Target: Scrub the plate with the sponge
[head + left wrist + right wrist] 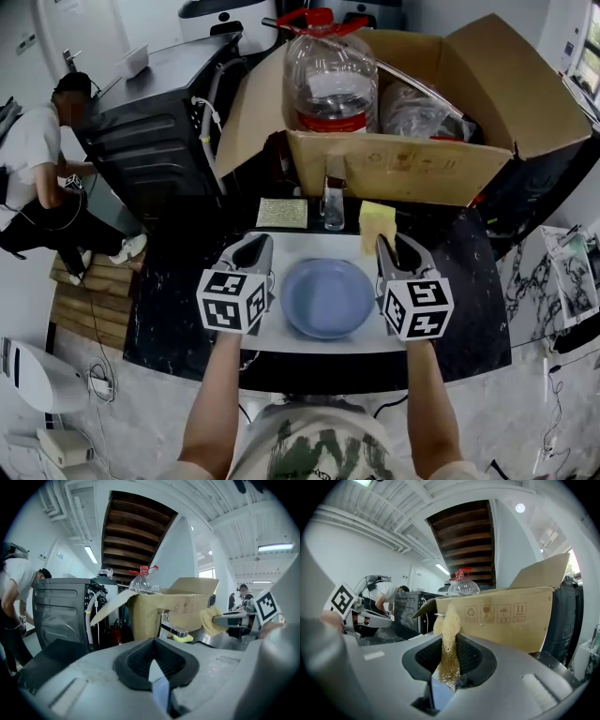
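Fingers (pixel 476 658) of my right gripper (pixel 449 645) clamping yellow sponge (pixel 450 618); left gripper (pixel 153 660) pinching rim of blue plate (pixel 161 693), plate apparently resting on white board (pixel 309 246). Judging best: steadying rim, pressing sponge flat, circling.

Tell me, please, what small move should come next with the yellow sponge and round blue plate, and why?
Probably swing the right gripper left and down until the yellow sponge meets the round blue plate. Its jaws clamp the sponge upright beyond the plate's right rim, not touching it; the left gripper is shut, empty, beside the left rim.
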